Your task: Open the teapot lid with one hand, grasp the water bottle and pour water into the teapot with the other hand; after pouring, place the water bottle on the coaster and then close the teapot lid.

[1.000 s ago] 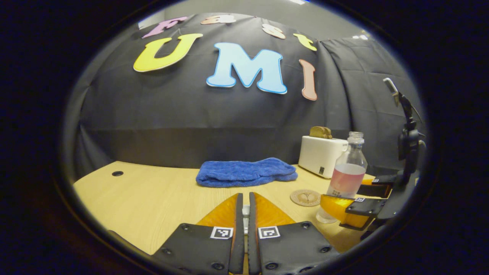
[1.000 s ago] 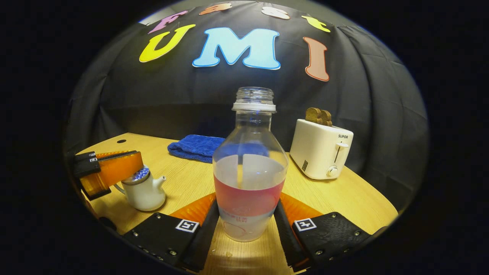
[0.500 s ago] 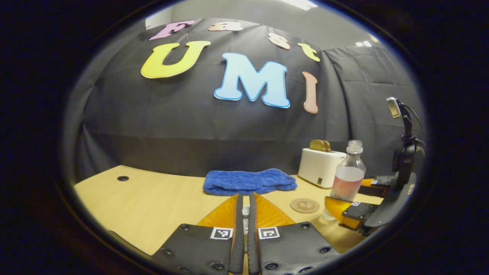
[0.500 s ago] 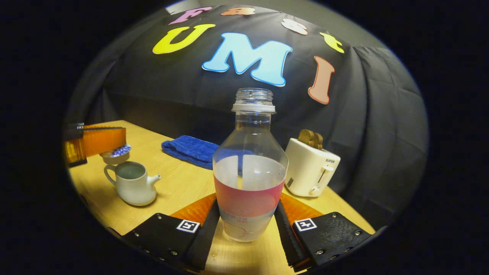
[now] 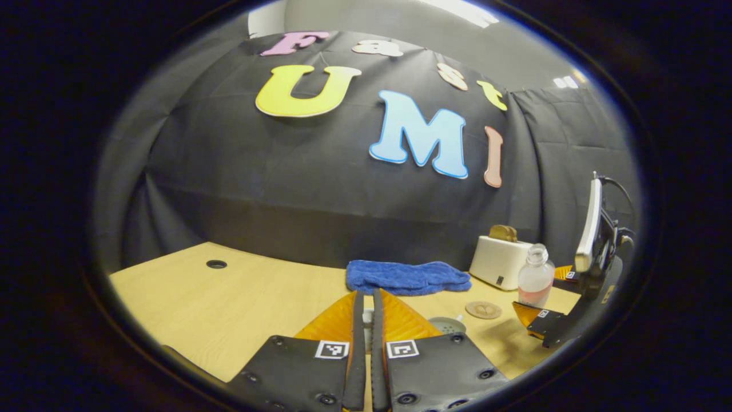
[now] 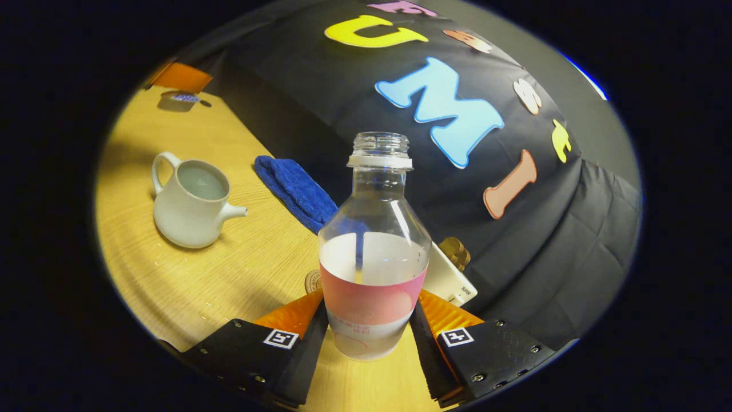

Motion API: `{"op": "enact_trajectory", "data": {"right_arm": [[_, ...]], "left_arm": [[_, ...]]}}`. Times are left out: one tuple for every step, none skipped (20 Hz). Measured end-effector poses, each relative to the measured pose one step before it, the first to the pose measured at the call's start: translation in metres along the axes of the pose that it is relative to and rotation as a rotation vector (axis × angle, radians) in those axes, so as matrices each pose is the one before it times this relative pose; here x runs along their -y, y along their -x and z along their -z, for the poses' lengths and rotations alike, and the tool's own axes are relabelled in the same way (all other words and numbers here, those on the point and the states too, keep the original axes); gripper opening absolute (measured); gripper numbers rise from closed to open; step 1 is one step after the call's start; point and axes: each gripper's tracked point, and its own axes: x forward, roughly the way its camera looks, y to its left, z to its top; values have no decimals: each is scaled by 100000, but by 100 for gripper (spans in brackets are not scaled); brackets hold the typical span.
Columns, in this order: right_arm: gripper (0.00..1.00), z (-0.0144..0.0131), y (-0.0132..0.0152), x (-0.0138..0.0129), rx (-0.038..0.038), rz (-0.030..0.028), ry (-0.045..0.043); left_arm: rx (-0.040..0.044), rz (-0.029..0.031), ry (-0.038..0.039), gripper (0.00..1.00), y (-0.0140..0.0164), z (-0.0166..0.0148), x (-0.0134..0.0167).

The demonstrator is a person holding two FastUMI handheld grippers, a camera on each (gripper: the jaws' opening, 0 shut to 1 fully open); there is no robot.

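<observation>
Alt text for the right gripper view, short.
The right gripper grips an uncapped, part-filled bottle above the wooden table. To its left stands the white teapot, open, with a blue towel behind; the lid is held up far left.

Dim booth, lit from above, strong fisheye bend

Ceiling light strips glow at the top of the left gripper view; the wooden table (image 6: 246,274) is bright, soft shadows lie near the teapot (image 6: 189,209), and the edges curve and darken.
</observation>
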Motion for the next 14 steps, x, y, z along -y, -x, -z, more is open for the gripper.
{"op": "enact_trajectory", "data": {"right_arm": [[76,-496,-24,79,784,1227,5746],[75,-253,-195,83,429,804,5805],[75,-249,-51,-9,164,731,5565],[75,-64,111,-234,-117,140,5714],[75,-170,8,-132,23,333,5524],[75,-79,-132,86,172,609,5911],[75,-258,-230,121,298,1272,6242],[75,-266,-252,456,526,1396,5893],[75,-279,-313,364,766,1049,5482],[75,-256,-284,242,1104,697,4861],[75,-332,-153,187,1064,308,4314],[75,-370,-124,148,838,233,4081],[75,-181,-217,105,797,366,4023],[75,-146,-258,356,441,723,4427]], "left_arm": [[802,-179,2521,10,155,-231,-356],[1208,-4,2100,12,260,-396,-200],[1073,-282,1231,12,80,-374,-212],[651,-647,437,10,66,-168,-321],[703,-662,537,12,48,-133,-286],[369,140,698,12,-16,-68,81],[-37,163,513,12,-5,-9,-18],[-270,187,-65,12,-38,216,69],[-447,-300,-50,12,-16,187,-154],[-616,124,318,12,-133,314,-3],[-498,252,439,12,-19,47,86],[-399,291,158,12,-20,199,79],[-381,203,-178,12,-98,82,58],[-262,22,-111,12,48,71,-15]]}}
